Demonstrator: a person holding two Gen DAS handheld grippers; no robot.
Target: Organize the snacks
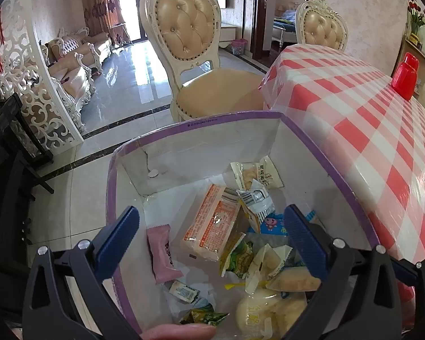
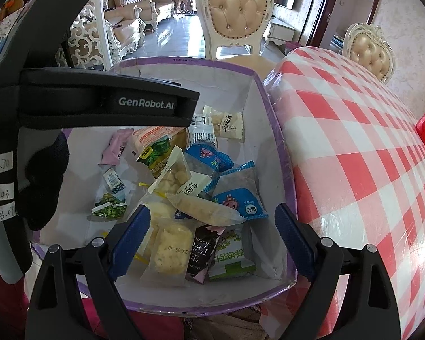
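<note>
Many small snack packets lie loose in a white box with a purple rim (image 1: pixel 201 120), which sits beside the checked tabletop (image 1: pixel 354 119). Left wrist view: the left tool (image 1: pixel 212 235) hangs over the box with its blue fingers (image 1: pixel 119 235) spread wide and nothing between them. Below it lie an orange-printed packet (image 1: pixel 212 223), a pink packet (image 1: pixel 163 257), a green sachet (image 1: pixel 238 257) and clear bags of pale puffed pieces (image 1: pixel 294 279). A fingertip (image 1: pixel 181 331) shows at the bottom edge. On the tabletop only a red container (image 1: pixel 405 78) is visible. Right wrist view: the right tool (image 2: pixel 209 240) likewise stands open and empty above the near end of the box, over a dark chocolate packet (image 2: pixel 204 252), a green-and-white packet (image 2: pixel 231 255) and blue cartoon-printed packets (image 2: pixel 240 201); the left tool's black body (image 2: pixel 107 104) crosses the upper left. Assessment: the packets appear light, soft and crinkly, with slick film likely to slide under a shallow pinch; the puffed contents look crushable. Hold is best taken across a flat sealed end or a narrow waist, with gentle pressure. The packets overlap, so a neighbour may lift along. Whether the box is the snacks' destination or their source cannot be settled from these views.
</note>
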